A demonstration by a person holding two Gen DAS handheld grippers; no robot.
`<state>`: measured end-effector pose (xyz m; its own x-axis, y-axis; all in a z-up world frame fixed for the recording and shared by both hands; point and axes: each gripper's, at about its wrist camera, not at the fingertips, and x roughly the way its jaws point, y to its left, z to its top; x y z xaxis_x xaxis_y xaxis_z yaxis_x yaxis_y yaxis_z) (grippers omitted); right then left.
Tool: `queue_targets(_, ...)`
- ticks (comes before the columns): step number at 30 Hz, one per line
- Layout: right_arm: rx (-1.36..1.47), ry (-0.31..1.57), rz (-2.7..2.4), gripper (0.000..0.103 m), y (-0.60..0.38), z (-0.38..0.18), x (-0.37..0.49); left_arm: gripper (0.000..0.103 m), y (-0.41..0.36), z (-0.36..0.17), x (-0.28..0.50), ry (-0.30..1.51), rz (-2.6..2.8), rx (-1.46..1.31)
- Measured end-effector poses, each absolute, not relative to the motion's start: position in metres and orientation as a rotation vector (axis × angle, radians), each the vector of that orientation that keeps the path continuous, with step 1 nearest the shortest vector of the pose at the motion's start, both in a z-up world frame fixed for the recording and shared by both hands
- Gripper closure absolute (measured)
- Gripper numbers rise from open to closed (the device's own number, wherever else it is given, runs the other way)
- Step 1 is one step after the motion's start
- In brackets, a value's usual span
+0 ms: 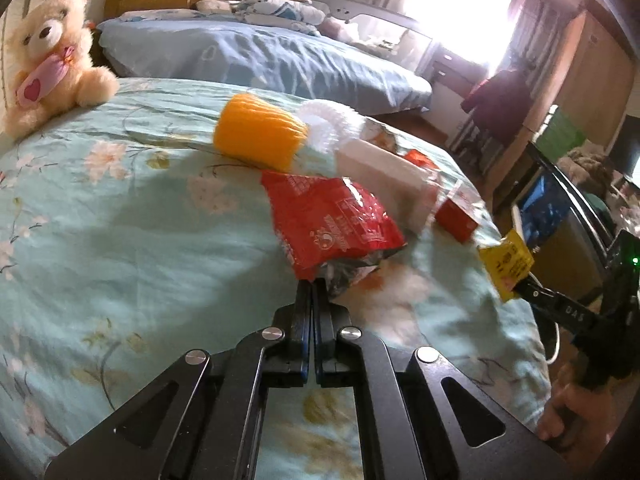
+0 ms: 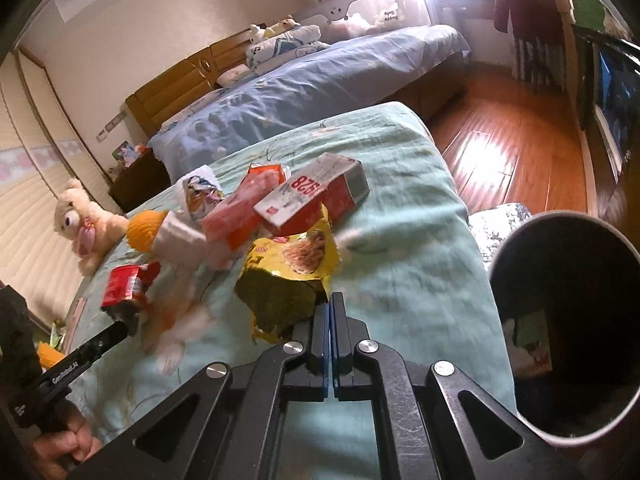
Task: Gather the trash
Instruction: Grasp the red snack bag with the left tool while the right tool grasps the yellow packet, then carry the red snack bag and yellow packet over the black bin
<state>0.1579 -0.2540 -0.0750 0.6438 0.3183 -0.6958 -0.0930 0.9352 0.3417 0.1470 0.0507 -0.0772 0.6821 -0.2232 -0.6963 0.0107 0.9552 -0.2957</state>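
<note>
- Both tools are loaded: the left gripper has its jaws pressed together on the torn silver edge of a red snack wrapper, and the right gripper pinches the bottom edge of a yellow snack bag.
- Neither piece is binned yet; the dark round trash bin stands open just beside the bed, at the right of the right wrist view, and something pale already seems to lie inside it.
- Plenty left on the heap: a red-and-white carton, a pinkish box, a small red box, a crumpled printed wrapper and an orange foam fruit net.
- I'd call this early going: two in hand, most still waiting.
- The surface is a soft mint floral bedspread, a teddy bear sitting at its far corner.
- Beyond it: a blue-sheeted bed, a glossy wooden floor and a glaring window.
</note>
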Motion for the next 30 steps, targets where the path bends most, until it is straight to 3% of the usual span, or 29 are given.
queue_targets(30, 0.360, 0.785, 0.079, 0.103, -0.342, -0.063, 0.102, 0.102, -0.098, -0.056, 0.133, 0.822, -0.444, -0.105)
